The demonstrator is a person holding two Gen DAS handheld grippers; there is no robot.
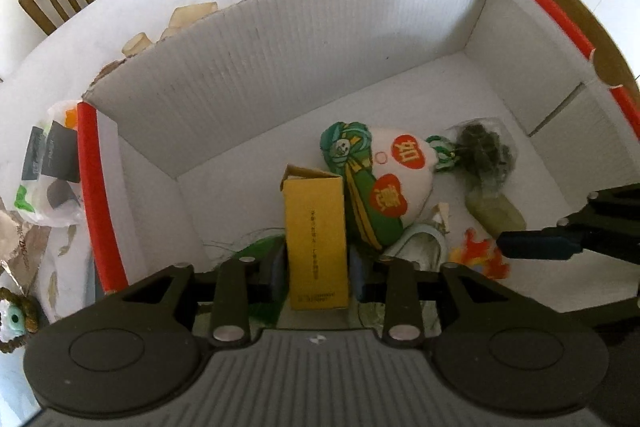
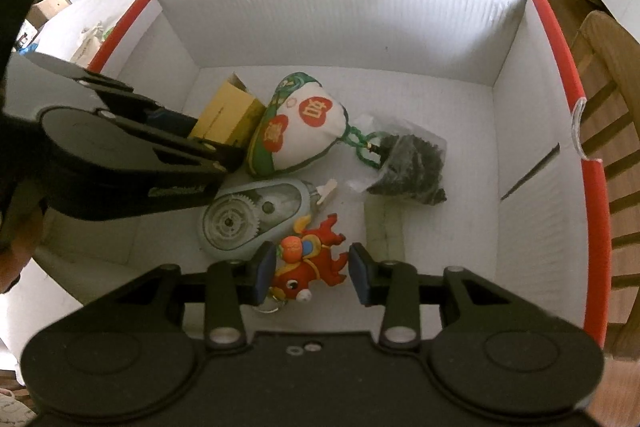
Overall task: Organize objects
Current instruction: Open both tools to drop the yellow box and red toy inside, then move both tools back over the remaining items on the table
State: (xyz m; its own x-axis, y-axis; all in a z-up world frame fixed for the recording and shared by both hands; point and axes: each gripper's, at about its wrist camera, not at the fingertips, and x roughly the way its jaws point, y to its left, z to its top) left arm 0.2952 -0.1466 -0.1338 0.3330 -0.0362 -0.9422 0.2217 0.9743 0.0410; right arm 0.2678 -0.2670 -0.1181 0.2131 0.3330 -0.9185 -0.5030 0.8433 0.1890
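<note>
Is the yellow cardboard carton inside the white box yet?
Inside: the yellow cardboard carton sits within the white box's walls, between the left gripper's fingers.

Yellow carton [image 1: 316, 239], red-edged white box [image 1: 280, 75]

Red patches on the white pouch [image 1: 394, 179] carry the characters 如 and 意. The yellow box [image 1: 316, 239] has a line of small dark print, too fine to read.
</note>
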